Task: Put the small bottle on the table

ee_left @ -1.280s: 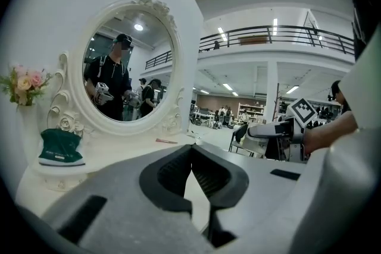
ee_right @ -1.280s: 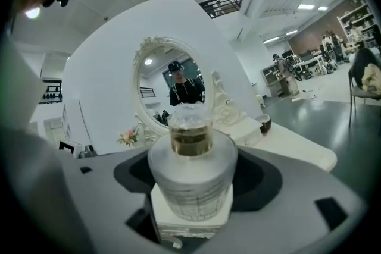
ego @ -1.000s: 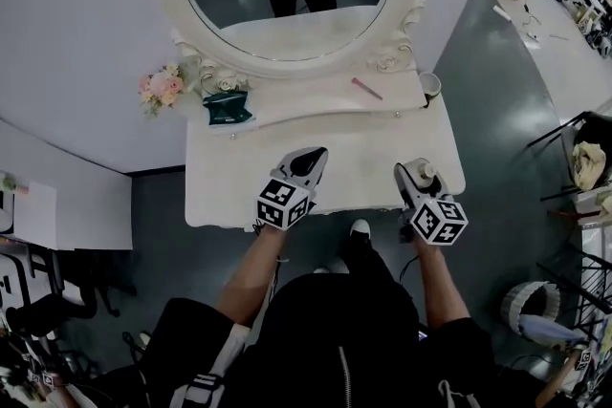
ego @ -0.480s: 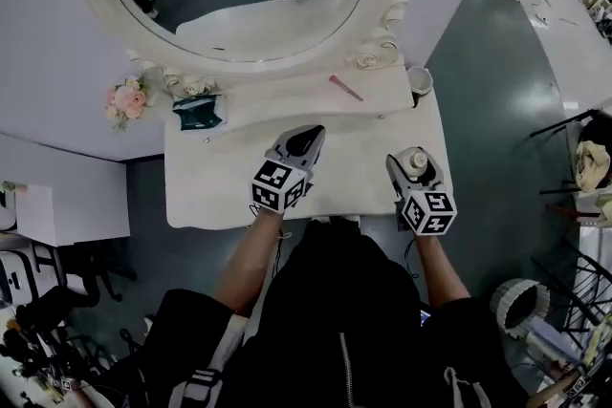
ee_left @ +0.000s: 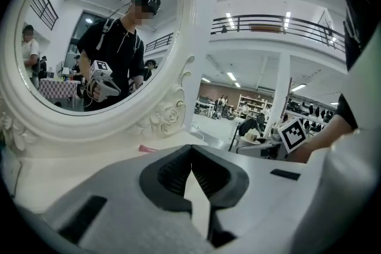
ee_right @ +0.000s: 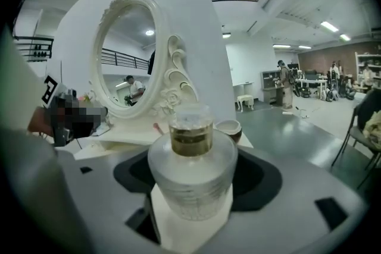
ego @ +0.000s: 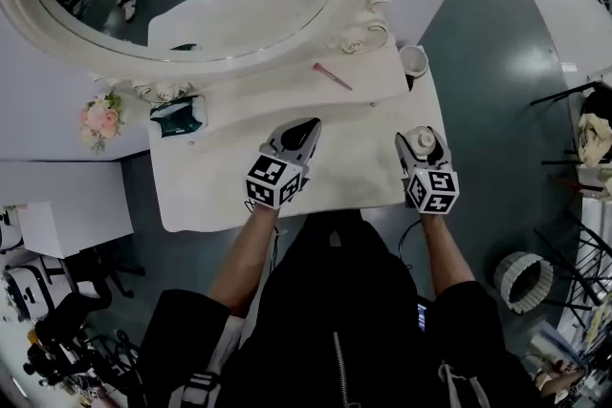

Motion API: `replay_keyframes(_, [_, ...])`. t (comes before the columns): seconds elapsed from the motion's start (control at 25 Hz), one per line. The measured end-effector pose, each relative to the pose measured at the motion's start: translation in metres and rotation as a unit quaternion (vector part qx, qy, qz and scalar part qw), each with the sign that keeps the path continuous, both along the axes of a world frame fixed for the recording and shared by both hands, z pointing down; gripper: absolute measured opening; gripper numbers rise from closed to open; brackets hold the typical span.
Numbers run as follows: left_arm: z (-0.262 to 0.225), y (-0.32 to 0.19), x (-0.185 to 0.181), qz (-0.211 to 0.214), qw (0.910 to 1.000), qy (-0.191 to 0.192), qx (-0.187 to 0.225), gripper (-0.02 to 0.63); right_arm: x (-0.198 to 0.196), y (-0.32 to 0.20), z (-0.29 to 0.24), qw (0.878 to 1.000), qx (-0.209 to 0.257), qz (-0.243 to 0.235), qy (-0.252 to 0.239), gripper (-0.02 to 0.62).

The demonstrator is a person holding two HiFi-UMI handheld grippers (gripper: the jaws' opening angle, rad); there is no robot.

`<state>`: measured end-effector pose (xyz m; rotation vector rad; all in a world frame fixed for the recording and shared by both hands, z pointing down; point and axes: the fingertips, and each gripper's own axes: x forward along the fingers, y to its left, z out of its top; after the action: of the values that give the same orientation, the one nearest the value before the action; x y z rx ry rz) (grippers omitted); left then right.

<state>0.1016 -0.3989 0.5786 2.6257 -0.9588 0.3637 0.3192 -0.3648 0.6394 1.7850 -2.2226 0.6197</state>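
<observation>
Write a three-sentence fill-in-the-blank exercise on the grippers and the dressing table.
The small frosted glass bottle is clamped in the ___ gripper. The left gripper is shut, holding ___. The thin pink stick lies on the white dressing table, in front of the oval ___.
Missing words: right; nothing; mirror.

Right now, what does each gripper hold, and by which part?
Right gripper: small glass bottle, by its round body. Left gripper: nothing, jaws shut.
</observation>
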Motion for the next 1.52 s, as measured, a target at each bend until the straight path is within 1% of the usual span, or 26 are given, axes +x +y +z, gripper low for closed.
replay_keyframes(0.2, [0.015,-0.002,-0.012,-0.008,0.9998,-0.005,-0.02,0.002,0.018,-0.034,0.025,0.999,-0.016,0.014,0.03,0.337])
replay_keyframes(0.36, [0.024,-0.005,-0.022,-0.018,0.9993,-0.011,-0.029,0.002,0.032,-0.063,0.043,0.998,-0.026,0.014,0.058,0.337])
replay_keyframes(0.64, [0.039,-0.003,-0.055,-0.045,0.9975,-0.026,-0.048,0.002,0.043,-0.091,0.083,0.996,-0.058,0.029,0.069,0.337])
replay_keyframes(0.76, [0.046,-0.004,-0.063,-0.055,0.9966,-0.029,-0.054,0.002,0.043,-0.095,0.097,0.994,-0.069,0.028,0.074,0.337])
replay_keyframes(0.88, [0.045,-0.005,-0.061,-0.061,0.9961,-0.03,-0.055,0.002,0.046,-0.093,0.106,0.994,-0.076,0.028,0.075,0.337])
replay_keyframes(1.04, [0.044,-0.004,-0.063,-0.062,0.9962,-0.028,-0.054,0.002,0.046,-0.086,0.114,0.993,-0.084,0.03,0.083,0.337])
replay_keyframes(1.28, [0.053,-0.002,-0.073,-0.061,0.9961,-0.025,-0.059,0.002,0.037,-0.076,0.125,0.991,-0.086,0.022,0.099,0.339])
replay_keyframes(1.4, [0.049,0.001,-0.064,-0.061,0.9961,-0.022,-0.059,0.002,0.043,-0.077,0.124,0.99,-0.096,0.016,0.103,0.334])
replay_keyframes(1.52, [0.045,0.004,-0.059,-0.062,0.9962,-0.018,-0.058,0.002,0.048,-0.075,0.116,0.989,-0.102,0.013,0.111,0.344])
